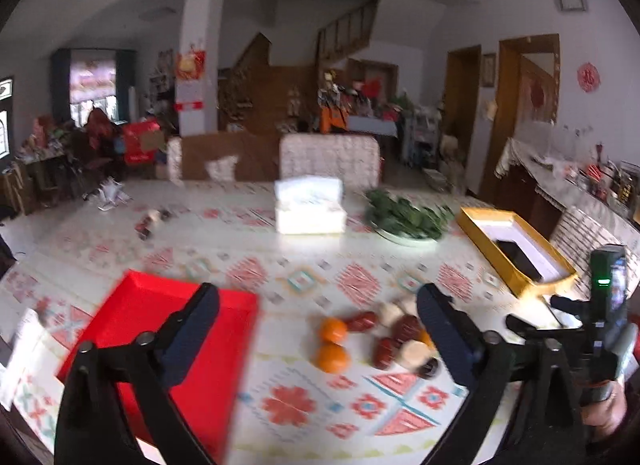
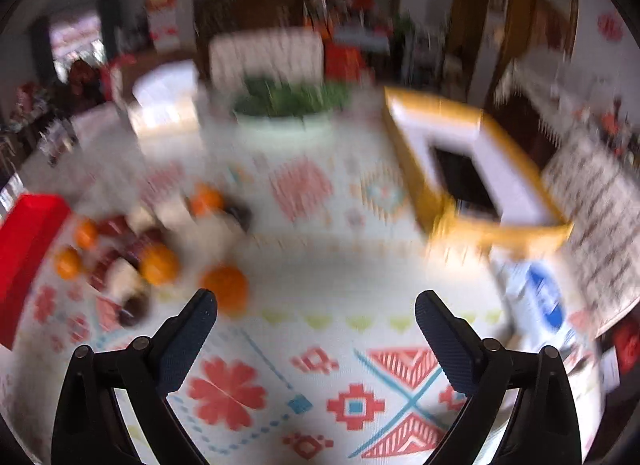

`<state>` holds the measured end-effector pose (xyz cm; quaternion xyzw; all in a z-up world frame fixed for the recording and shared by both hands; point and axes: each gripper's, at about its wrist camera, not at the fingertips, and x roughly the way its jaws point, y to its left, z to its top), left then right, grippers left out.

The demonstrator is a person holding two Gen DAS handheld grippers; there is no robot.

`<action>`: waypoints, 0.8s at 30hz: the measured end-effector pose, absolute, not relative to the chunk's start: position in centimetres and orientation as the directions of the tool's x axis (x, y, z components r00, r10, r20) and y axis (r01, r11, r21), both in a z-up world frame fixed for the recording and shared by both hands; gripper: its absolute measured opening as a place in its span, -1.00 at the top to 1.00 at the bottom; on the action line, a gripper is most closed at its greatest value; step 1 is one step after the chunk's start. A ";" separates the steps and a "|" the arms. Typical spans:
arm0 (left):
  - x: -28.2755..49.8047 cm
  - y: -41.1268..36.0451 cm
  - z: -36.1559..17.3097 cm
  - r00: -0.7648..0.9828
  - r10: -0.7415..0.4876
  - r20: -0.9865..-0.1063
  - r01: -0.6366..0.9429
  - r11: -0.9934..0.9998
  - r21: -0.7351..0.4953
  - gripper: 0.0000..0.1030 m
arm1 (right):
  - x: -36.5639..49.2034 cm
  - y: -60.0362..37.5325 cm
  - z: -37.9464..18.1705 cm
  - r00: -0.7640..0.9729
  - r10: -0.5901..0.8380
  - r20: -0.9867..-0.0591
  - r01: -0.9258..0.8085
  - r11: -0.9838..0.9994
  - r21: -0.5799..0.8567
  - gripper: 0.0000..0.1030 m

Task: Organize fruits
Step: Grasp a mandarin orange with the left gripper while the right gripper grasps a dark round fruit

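A pile of fruit lies on the patterned tablecloth: small oranges (image 1: 332, 357), dark red dates (image 1: 406, 327) and pale round pieces (image 1: 414, 353). A red tray (image 1: 160, 325) lies to its left. My left gripper (image 1: 318, 305) is open and empty above the table, between the tray and the pile. In the blurred right wrist view the same pile shows at the left, with oranges (image 2: 160, 263) and one apart (image 2: 226, 285), and the red tray (image 2: 24, 245) at the far left. My right gripper (image 2: 316, 307) is open and empty, right of the pile.
A yellow open box (image 1: 516, 249) with a dark inset stands at the right, also in the right wrist view (image 2: 472, 169). A tissue box (image 1: 310, 207) and a plate of greens (image 1: 404, 219) stand at the back. The right-hand tool (image 1: 600, 313) shows at the right edge.
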<state>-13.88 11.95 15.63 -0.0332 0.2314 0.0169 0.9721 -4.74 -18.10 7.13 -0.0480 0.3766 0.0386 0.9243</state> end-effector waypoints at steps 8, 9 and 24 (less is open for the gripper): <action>-9.8 14.4 8.6 0.756 -0.090 -0.648 -0.050 0.979 -0.195 -0.83 | -3.3 -14.8 5.5 0.592 0.288 -0.752 -0.279 0.949 0.144 -0.99; -9.5 14.3 7.7 0.739 -0.113 -0.664 -0.041 0.976 -0.212 -0.56 | -3.5 -14.2 5.0 0.571 0.324 -0.754 -0.311 0.936 0.167 -0.99; -4.2 11.2 2.2 0.615 -0.218 -0.758 0.077 0.973 -0.218 -0.37 | -4.3 -8.1 1.7 0.483 0.382 -0.788 -0.483 0.867 0.124 -0.30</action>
